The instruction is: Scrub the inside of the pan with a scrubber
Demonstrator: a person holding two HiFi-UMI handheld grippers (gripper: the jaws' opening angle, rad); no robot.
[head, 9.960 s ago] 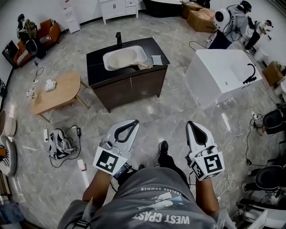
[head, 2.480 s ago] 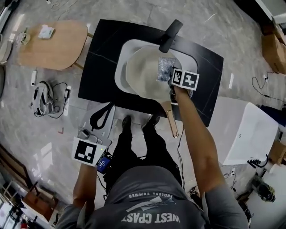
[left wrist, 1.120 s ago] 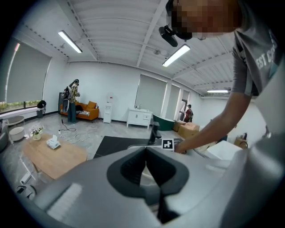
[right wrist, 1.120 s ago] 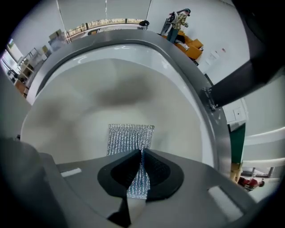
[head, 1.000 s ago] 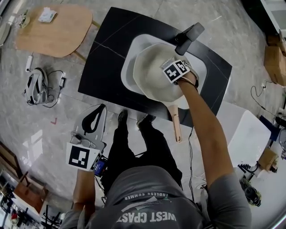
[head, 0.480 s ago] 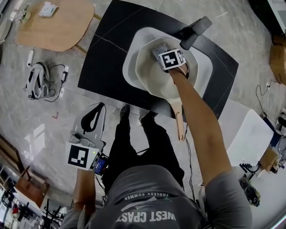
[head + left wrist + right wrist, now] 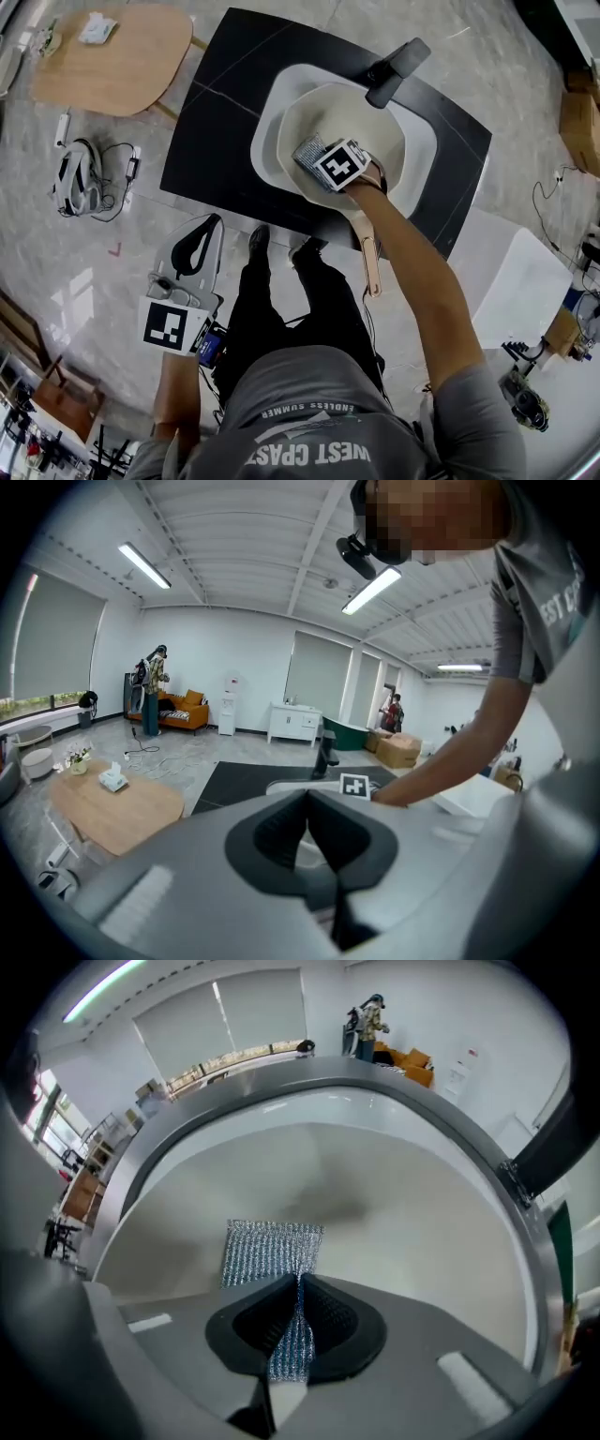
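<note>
A cream pan (image 7: pixel 361 117) with a wooden handle (image 7: pixel 368 258) sits in the white sink (image 7: pixel 272 103) of a black counter (image 7: pixel 211 122). My right gripper (image 7: pixel 319 159) is down inside the pan, shut on a silver mesh scrubber (image 7: pixel 307 152). In the right gripper view the scrubber (image 7: pixel 272 1251) is pinched between the jaws of the right gripper (image 7: pixel 298 1286) and lies flat on the pan's inner wall (image 7: pixel 412 1213). My left gripper (image 7: pixel 215 222) hangs beside my left leg, away from the counter. Its jaws meet with nothing between them; the left gripper (image 7: pixel 306 797) points at the counter.
A black faucet (image 7: pixel 394 67) overhangs the sink's far side. A wooden low table (image 7: pixel 112 56) stands to the left, with a headset and cables (image 7: pixel 75 178) on the floor near it. A white block (image 7: pixel 511 281) stands at the right.
My right gripper has swept the scrubber across the pan, from the right side past the far side to the near-left part. The left gripper has stayed where it was.
</note>
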